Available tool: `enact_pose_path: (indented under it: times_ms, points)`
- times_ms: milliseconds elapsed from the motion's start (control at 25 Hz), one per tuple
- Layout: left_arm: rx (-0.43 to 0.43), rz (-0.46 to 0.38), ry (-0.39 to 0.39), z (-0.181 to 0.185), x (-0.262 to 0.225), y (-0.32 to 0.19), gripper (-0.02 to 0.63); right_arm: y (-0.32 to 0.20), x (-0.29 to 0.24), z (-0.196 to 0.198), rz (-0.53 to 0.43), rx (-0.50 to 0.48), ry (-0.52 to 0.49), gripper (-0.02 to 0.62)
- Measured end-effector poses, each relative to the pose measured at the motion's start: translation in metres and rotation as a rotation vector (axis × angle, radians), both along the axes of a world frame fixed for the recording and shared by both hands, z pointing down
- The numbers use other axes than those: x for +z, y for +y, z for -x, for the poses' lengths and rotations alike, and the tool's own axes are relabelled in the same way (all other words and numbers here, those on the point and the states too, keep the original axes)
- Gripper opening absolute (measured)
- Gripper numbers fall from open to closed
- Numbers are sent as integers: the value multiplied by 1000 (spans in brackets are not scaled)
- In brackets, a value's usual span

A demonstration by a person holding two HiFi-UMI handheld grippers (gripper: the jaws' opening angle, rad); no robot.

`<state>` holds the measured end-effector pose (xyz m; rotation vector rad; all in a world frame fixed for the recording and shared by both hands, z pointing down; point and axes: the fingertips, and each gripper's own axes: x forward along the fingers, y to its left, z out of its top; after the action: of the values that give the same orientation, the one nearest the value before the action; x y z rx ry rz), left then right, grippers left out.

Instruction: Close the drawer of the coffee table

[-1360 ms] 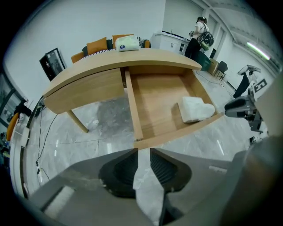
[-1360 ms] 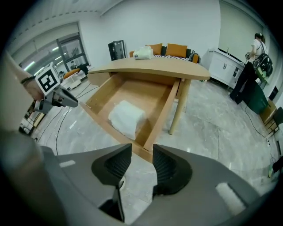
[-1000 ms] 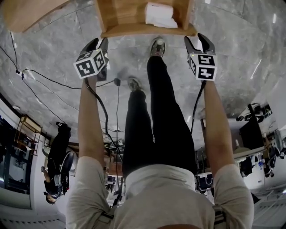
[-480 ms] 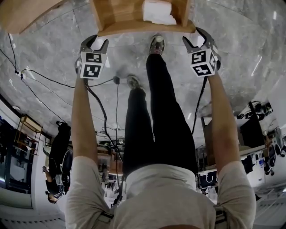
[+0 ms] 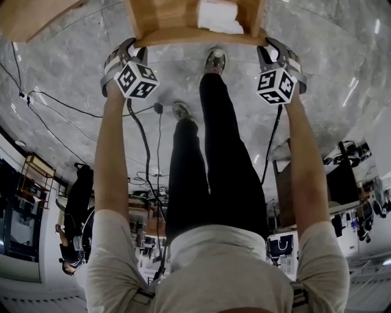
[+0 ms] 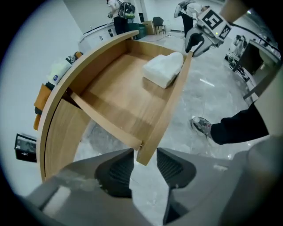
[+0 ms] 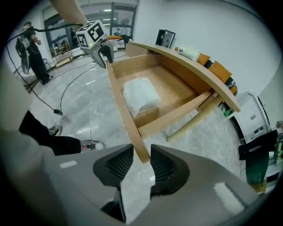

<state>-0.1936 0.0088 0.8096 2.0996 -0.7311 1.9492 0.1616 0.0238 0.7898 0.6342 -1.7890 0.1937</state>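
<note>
The wooden drawer [image 5: 201, 39] of the coffee table stands pulled out, with a white folded bundle [image 5: 217, 17] inside. My left gripper [image 5: 125, 49] is at the left end of the drawer front, my right gripper [image 5: 278, 47] at the right end. In the left gripper view the front panel's corner [image 6: 170, 110] sits between the jaws of the left gripper [image 6: 145, 161]. Those jaws are closing, with a gap on each side. In the right gripper view the right gripper [image 7: 142, 161] is closing astride the panel [image 7: 124, 110], its pads against both faces.
The person's legs and a shoe [image 5: 214, 61] stand on the marble floor just before the drawer. Black cables [image 5: 61, 104] trail at the left. The curved tabletop [image 7: 199, 66] carries small items, above a slanted table leg [image 7: 194, 123]. Another person [image 7: 26, 44] stands far off.
Both grippers have rolled and moved up to the drawer front's two ends. The panel now sits between each pair of jaws, and the right jaws have narrowed onto it.
</note>
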Motion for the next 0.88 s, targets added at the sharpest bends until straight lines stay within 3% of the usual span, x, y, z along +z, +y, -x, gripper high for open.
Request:
enact_pose_path:
  times_ms: [280, 520, 880]
  points:
    - [-118, 25, 46, 0, -2, -1, 150, 1, -2, 1, 3, -103, 48, 106]
    - [-165, -29, 57, 0, -17, -2, 152, 1, -17, 0, -9, -72, 16, 107]
    - [-189, 9, 113, -5, -40, -7, 153, -10, -41, -5, -38, -79, 6, 107]
